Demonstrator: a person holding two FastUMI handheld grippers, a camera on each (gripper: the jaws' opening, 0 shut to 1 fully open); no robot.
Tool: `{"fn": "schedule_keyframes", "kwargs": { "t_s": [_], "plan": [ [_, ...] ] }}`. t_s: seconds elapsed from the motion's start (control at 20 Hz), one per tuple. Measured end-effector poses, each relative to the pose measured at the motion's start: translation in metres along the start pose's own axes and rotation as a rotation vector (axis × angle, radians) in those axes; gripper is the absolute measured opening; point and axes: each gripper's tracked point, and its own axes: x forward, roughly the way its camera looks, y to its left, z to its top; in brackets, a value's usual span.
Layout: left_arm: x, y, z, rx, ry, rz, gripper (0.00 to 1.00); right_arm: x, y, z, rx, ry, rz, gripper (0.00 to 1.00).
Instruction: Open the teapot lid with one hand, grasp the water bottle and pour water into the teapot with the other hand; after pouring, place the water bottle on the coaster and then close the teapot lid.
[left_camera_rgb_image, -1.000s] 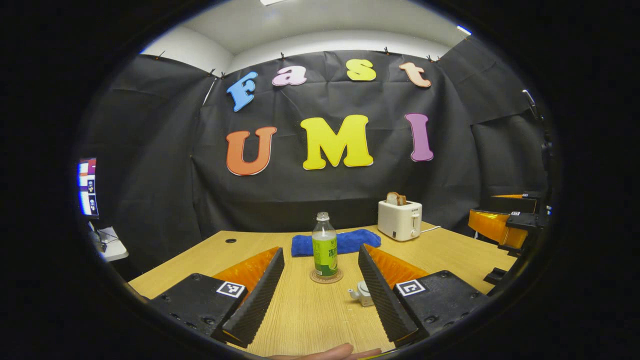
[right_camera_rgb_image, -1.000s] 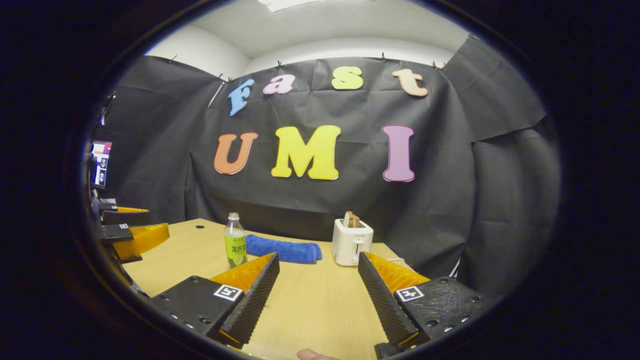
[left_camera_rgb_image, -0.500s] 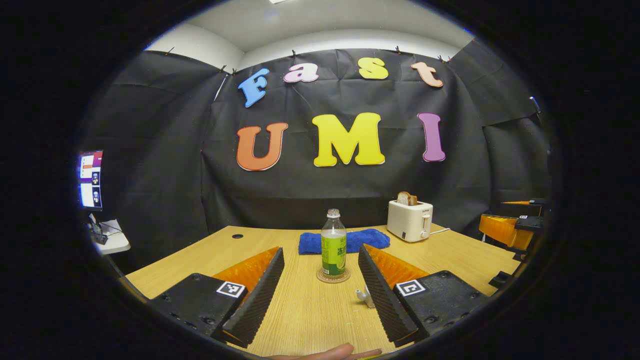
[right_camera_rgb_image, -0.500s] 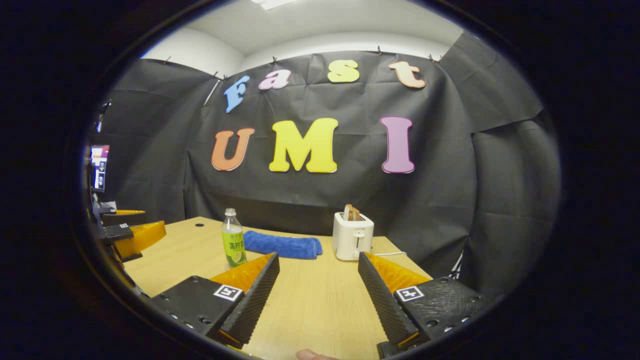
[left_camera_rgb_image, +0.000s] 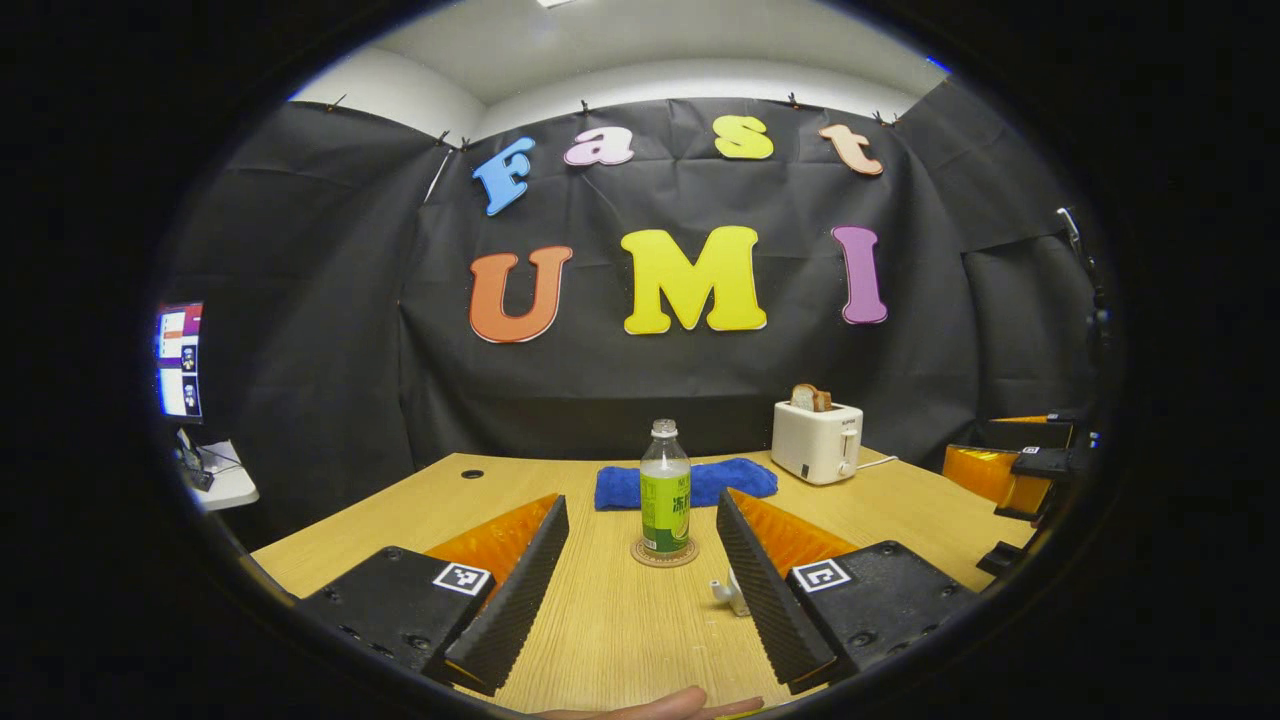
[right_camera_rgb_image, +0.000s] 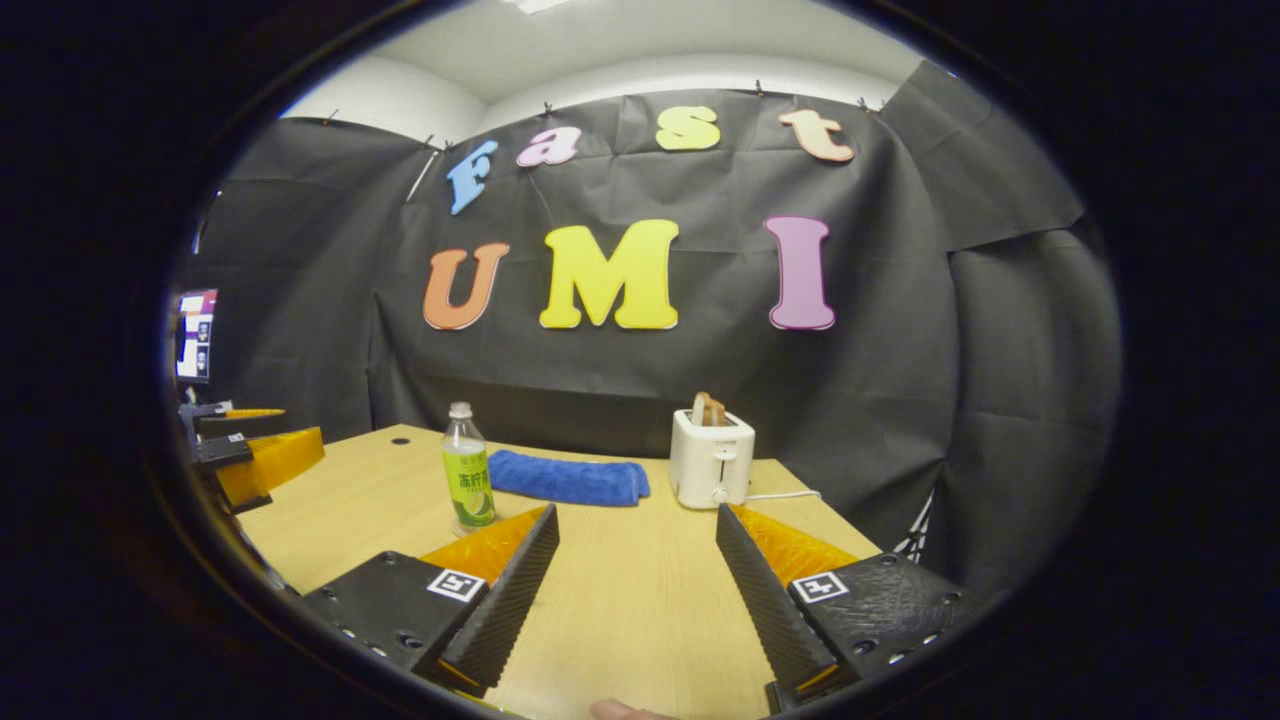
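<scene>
The bottle stands upright on its coaster, framed by the wide-open, empty left claw, while the right claw hangs equally open and empty over the desk.

Black cloth wall behind a wooden table, white ceiling above.

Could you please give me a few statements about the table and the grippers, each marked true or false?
1. The bottle stands upright on the coaster. True.
2. The left gripper is shut on the bottle. False: its fingers are apart with the bottle beyond them.
3. The toaster holds bread. True.
4. The blue cloth lies on top of the toaster. False: it lies on the table beside it.
5. The right gripper is open. True.
</scene>
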Motion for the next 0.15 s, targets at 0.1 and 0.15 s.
{"fn": "schedule_keyframes", "kwargs": {
  "t_s": [0.1,0.15],
  "plan": [
    [-0.0018,0.0008,0.0027,-0.006,-0.006,0.002,0.94,0.0000,-0.0013,-0.0008,-0.002,0.004,-0.005,0.95],
    [-0.0023,0.0014,0.0043,-0.006,-0.011,0.003,0.94,0.0000,-0.0023,-0.0012,0.001,0.004,-0.007,0.95]
  ]
}}
